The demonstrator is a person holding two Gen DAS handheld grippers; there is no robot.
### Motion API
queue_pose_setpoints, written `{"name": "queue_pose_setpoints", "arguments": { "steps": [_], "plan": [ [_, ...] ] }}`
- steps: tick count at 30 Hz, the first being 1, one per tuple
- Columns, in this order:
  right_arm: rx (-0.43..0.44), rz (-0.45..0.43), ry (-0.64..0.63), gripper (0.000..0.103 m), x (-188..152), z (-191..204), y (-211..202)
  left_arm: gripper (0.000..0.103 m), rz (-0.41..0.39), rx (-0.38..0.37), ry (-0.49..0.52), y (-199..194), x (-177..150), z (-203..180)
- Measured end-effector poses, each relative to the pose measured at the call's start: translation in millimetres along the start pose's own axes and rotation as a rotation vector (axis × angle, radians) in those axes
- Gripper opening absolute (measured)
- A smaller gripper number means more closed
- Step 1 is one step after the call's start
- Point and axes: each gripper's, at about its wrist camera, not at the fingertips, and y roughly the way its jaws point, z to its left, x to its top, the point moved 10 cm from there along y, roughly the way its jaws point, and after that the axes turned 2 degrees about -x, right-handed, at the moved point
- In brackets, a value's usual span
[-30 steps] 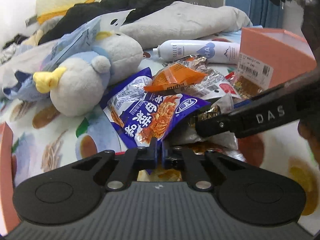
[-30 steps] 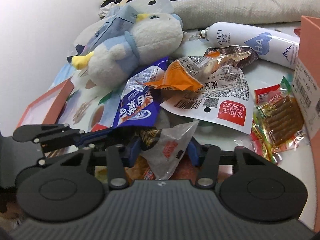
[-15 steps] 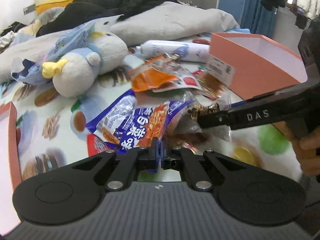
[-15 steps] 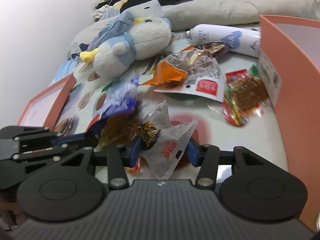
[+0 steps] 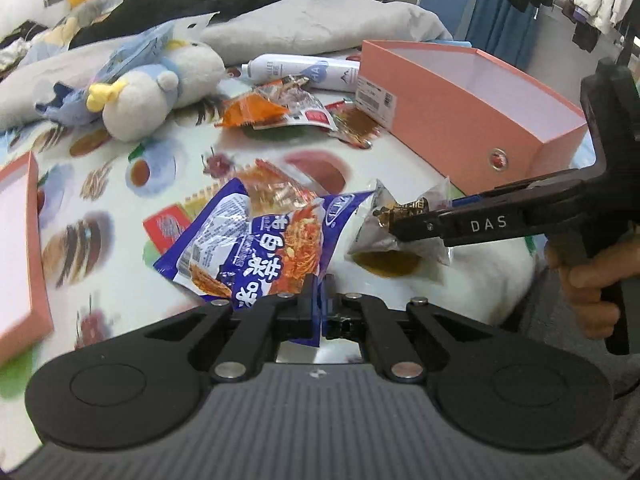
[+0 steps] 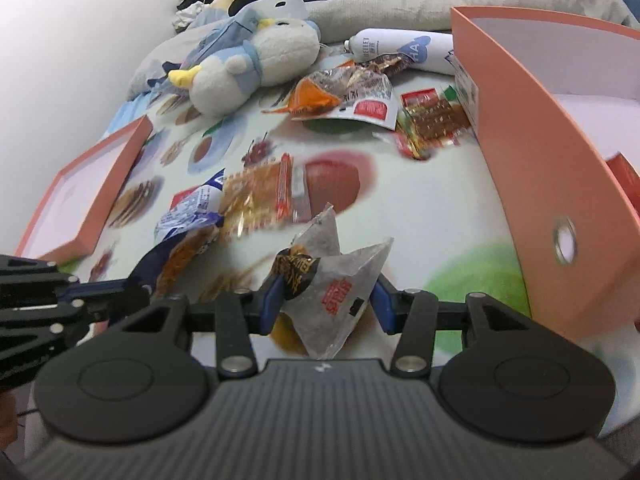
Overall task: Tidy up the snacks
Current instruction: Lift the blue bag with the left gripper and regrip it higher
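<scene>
Surface: printed bedspread (image 5: 168, 152) with food pictures, strewn with snack packets; grey bedding and dark clothes lie heaped beyond.
Landmark: pink box (image 5: 476, 120), open-topped, standing on the bedspread; every place below is given from it.
Left gripper (image 5: 319, 300): jaws pinched tight on the lower edge of the blue noodle packet (image 5: 256, 248), which fans up and away from the fingers, its long axis running diagonally off toward the lid side.
Right gripper (image 6: 326, 300): jaws partly apart, blue pads pressing either side of the clear brown-filled pouch (image 6: 332, 280); the pouch stands up between them, one corner pointing up.
Hand: a person's hand (image 5: 592, 280) grips the right tool's handle, seen from the left wrist view.
Packet from box: blue noodle packet hangs on the side away from the box's near wall, farther off than the pouch.
Pouch from box: just beside the near end wall with the round metal eyelet (image 6: 564, 240), lower than its rim in the right wrist view.
Nearer arm: the right, judging by how large the box wall looms on its right.
Coming move (judgement): the pouch likely has to go up over the rim, then rightward into the box; the left load would follow across.
Left behind: orange packet (image 6: 316, 98), red-label packet (image 6: 370, 110) and brown strip snack (image 6: 434, 120) lie against the box's far end, beside the white bottle (image 6: 400, 50).
Other: plush duck (image 6: 256, 66) and pink lid (image 6: 80, 200), well apart from the box.
</scene>
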Motion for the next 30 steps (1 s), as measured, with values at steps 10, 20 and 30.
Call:
{"name": "queue_pose_setpoints", "arguments": {
  "steps": [10,20,30],
  "plan": [
    [-0.022,-0.001,-0.017,0.050,-22,2,-15,0.003,0.014,-0.024,-0.050,-22,-34,-23],
    [-0.034,-0.021,-0.011,0.050,-31,-3,-18,0.083,-0.017,0.008,-0.143,-45,-35,-27],
    [-0.070,-0.052,-0.066,0.050,-30,-7,-24,0.087,-0.010,0.114,-0.331,-9,-16,13]
  ]
}}
